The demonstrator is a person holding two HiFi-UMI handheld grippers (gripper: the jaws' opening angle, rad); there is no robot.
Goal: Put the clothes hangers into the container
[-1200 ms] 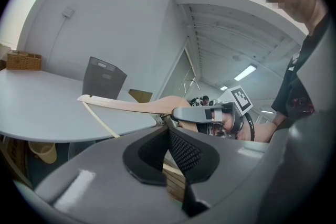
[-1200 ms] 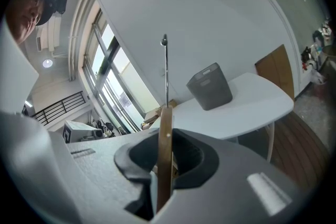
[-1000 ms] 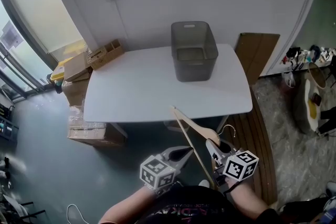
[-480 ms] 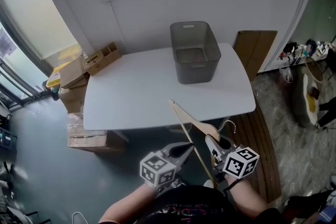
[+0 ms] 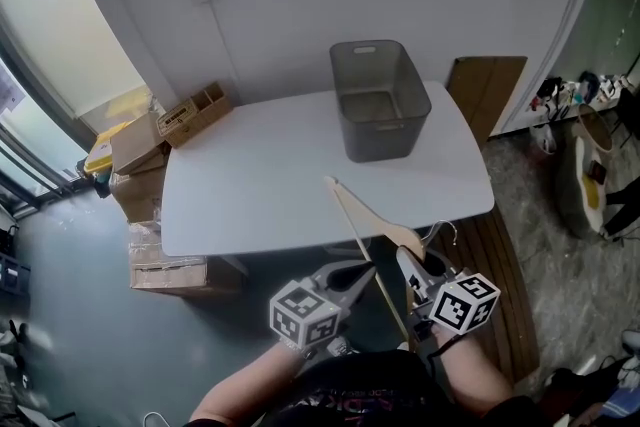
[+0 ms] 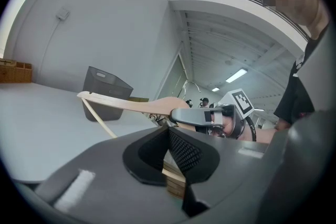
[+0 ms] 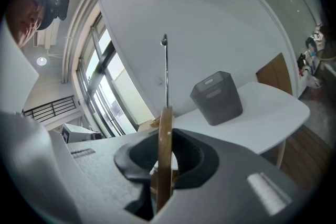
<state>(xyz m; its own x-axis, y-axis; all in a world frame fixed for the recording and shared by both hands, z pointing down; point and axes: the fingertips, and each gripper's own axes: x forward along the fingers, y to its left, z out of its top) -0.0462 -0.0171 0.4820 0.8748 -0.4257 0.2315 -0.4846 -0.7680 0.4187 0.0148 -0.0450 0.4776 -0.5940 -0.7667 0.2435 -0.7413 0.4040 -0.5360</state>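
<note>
Clothes hanger [image 5: 365, 220], wooden with a metal hook [image 5: 441, 233], held in the air between both grippers in front of the near edge of the white table [image 5: 260, 180]. In the head view its far tip lies over that edge and its thin lower bar slants back toward the person. The hanger is well apart from the container [image 5: 385, 143]. Right gripper [image 5: 410, 267]: jaws clamped on the hanger's thick middle, just below the hook. In the right gripper view the wood [image 7: 164, 144] stands edge-on between the pads of that gripper [image 7: 163, 161], and the hook's stem [image 7: 166, 71] rises straight above it. Left gripper [image 5: 350, 277]: jaws closed on a layered wooden edge of the hanger, seen pinched between the pads in the left gripper view [image 6: 168, 162]. There the hanger's arm [image 6: 126, 105] runs leftward, away from the right gripper [image 6: 181, 114]. The marker cubes [image 5: 300, 315] [image 5: 465, 303] sit nearest the person. The container is a grey open-topped bin standing upright on the far side of the table, close to the wall [image 6: 105, 89] [image 7: 218, 97]. Table surface otherwise bare [image 6: 31, 113] [image 7: 262, 113]. Surroundings: cardboard boxes [image 5: 140, 150] and a small wooden organiser [image 5: 195, 107] at the table's left end; a brown board [image 5: 485, 87] leaning on the wall at its right end; a strip of wooden flooring [image 5: 500, 260] beneath.
</note>
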